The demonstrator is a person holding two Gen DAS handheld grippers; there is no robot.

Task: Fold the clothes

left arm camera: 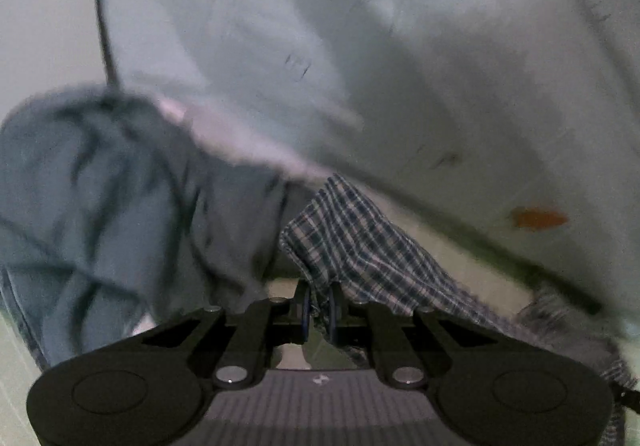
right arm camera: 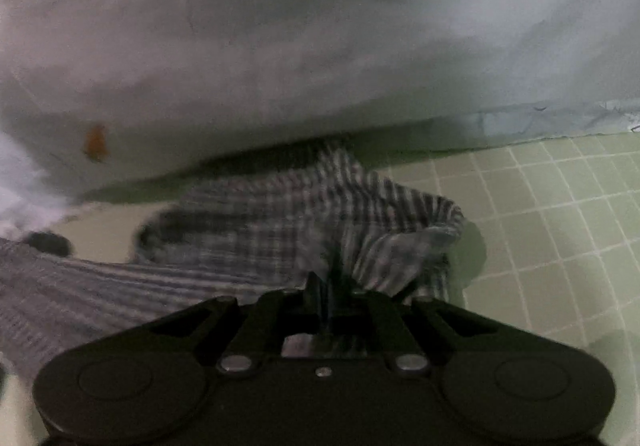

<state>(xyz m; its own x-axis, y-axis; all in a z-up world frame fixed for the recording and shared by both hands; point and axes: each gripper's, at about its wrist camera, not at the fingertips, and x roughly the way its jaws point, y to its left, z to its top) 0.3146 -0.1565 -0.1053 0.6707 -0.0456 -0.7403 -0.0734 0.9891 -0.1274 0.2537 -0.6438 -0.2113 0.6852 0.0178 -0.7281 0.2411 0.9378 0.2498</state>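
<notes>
While both frames are smeared with motion blur, the left gripper (left arm camera: 320, 310) is clenched on an edge of the plaid cloth (left arm camera: 356, 242), and the right gripper (right arm camera: 330, 298) pinches the same cloth, which hangs between them over a green gridded mat (right arm camera: 560, 214). Beyond lies a pale sheet (left arm camera: 420, 46) with orange marks; a teal garment (left arm camera: 100, 186) sits left. No writing is legible.

A pale sheet (right arm camera: 280, 26) with small orange prints (right arm camera: 95, 144) overhangs a green grid-lined mat (right arm camera: 560, 214). A dark cable (left arm camera: 103, 26) runs down the far left.
</notes>
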